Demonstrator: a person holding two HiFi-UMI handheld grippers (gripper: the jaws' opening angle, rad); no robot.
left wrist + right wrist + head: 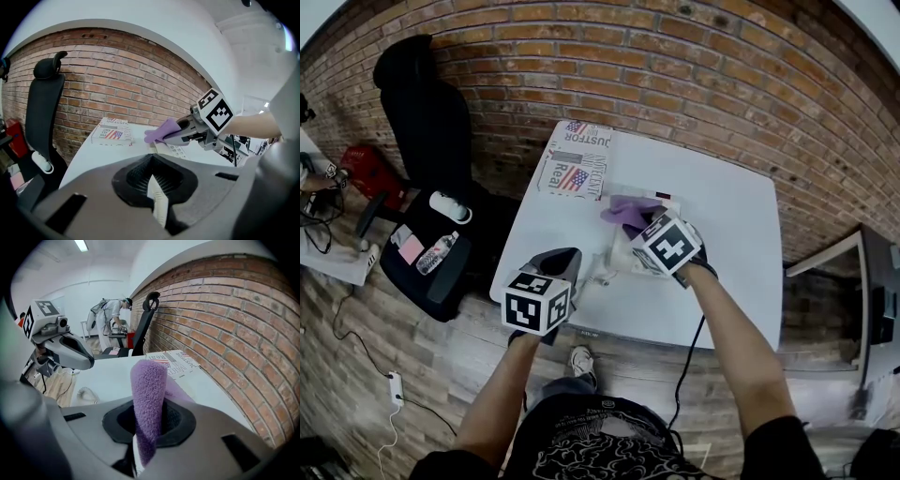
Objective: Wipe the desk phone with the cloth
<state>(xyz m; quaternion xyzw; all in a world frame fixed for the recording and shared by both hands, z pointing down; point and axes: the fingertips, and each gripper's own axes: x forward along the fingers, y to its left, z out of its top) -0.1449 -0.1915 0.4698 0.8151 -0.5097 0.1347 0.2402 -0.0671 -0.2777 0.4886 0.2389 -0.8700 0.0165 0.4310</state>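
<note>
Cloth (625,212): purple with a fuzzy pile, bunched into a thick upright roll.
Right gripper (645,225): I see its jaws clamped on the cloth, which sticks out past them over the far end of the phone.
Desk phone (621,259): white hard plastic, flat and boxy, with rows of small keys (clearest in the left gripper view). It lies near the middle of the table, right under the right gripper.
Left gripper (569,255): jaws pressed together with nothing between them. It hangs over the table's near left part, just beside the phone.
Table (731,244): smooth white top with rounded corners.
Around: a printed cardboard box (574,161) lies flat at the far left corner. A black office chair (427,122) stands left of the table, and a brick wall (675,66) is behind.
In the way: the right gripper's marker cube hides much of the phone from my head view, so I cannot tell whether the cloth touches it.
</note>
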